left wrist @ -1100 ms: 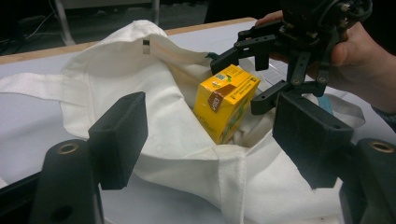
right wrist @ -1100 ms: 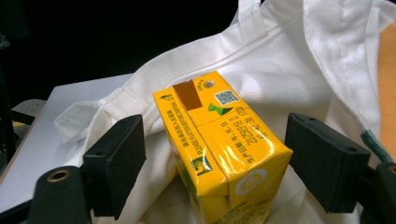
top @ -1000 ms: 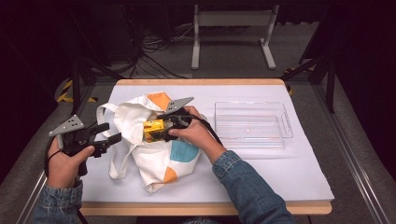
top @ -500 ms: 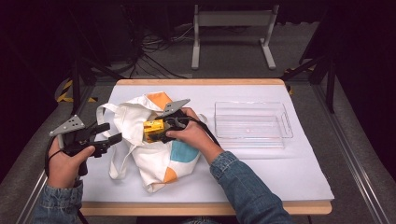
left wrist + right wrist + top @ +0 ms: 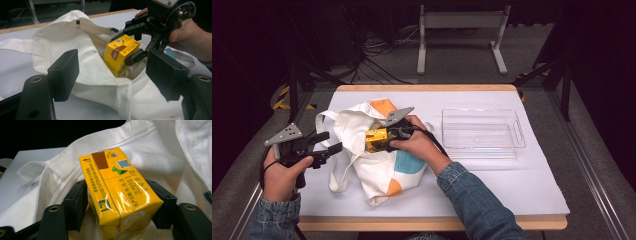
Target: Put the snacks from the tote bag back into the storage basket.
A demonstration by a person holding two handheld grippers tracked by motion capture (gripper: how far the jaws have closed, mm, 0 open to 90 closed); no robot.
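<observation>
In the high view, a white tote bag (image 5: 377, 160) with orange and blue patches lay crumpled at the left centre of the frame on a table covered with a white sheet (image 5: 512, 185). The right gripper (image 5: 384, 139), held in the person's right hand (image 5: 414, 142), sat at the bag's mouth with its jaws clenched on a yellow drink carton (image 5: 376, 139). The right gripper view showed the carton (image 5: 117, 195) pinched from both sides between the two black jaws, with its printed top and a brown tab facing up and the white cloth of the bag (image 5: 160, 150) behind it. In the left gripper view, the carton (image 5: 121, 53) stood tilted inside the opening of the bag (image 5: 95, 80), at the middle of the frame, with the right gripper (image 5: 132, 41) grasping it from the upper right. The left gripper (image 5: 329, 145) hovered at the left edge of the table, near the bag's handles, with its jaws spread apart and nothing between them. A clear plastic tray (image 5: 482, 150) rested to the right of centre in the high view, apart from the bag.
</observation>
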